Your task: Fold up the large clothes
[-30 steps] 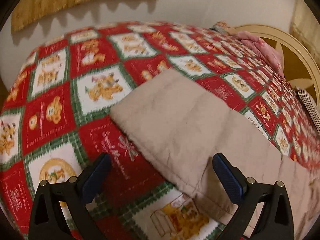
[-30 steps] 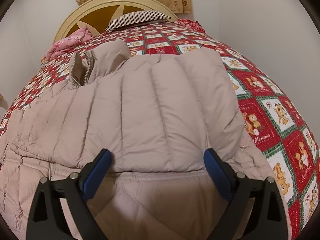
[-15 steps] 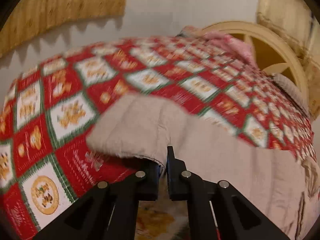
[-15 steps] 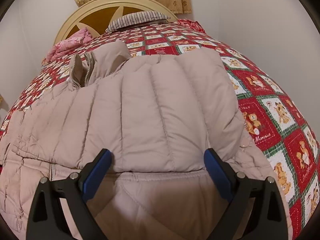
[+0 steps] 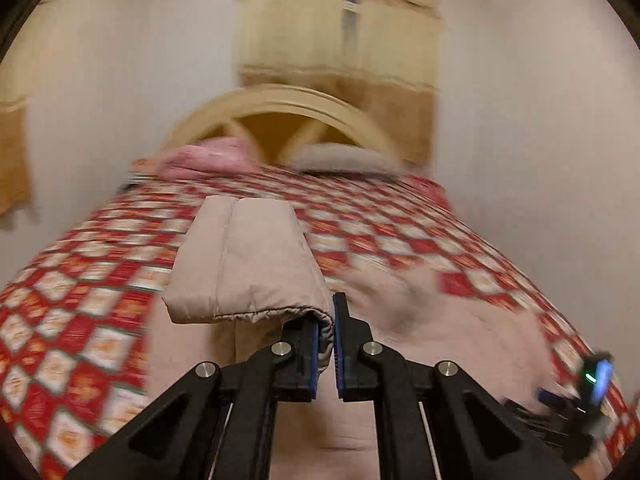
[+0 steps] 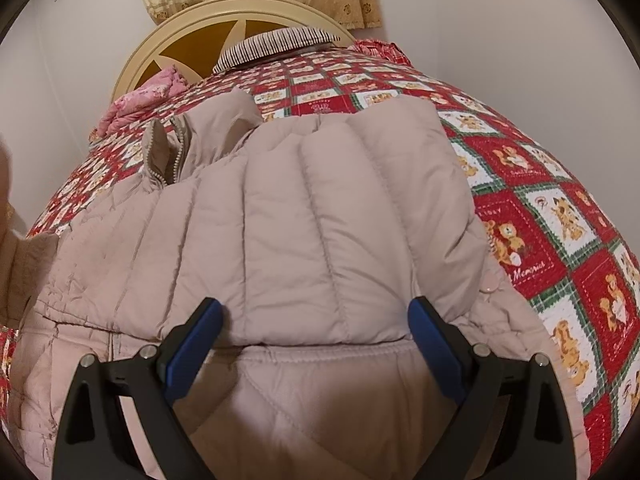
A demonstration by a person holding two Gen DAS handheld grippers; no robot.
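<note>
left tool (image 5: 326,330) now clamped on jacket sleeve (image 5: 244,264), lifted off quilt (image 5: 80,300), right tool (image 6: 316,320) unmoved, apart

Jacket (image 6: 320,220): beige quilted cloth, matt, puffy, stitched in channels. Quilt (image 6: 560,240): printed cotton-like cloth, matt. Grippers (image 6: 316,340): black matt plastic, blue ribbed pads (image 6: 432,344), shiny metal pins. Headboard (image 6: 192,20): smooth cream painted finish.

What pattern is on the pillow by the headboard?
Narrow dark-and-light stripes on the pillow; clearest in the right wrist view.

Left hand-held gripper (image 5: 326,334) and right hand-held gripper (image 6: 316,320): black angular frames; blue finger pads; silver screws
</note>
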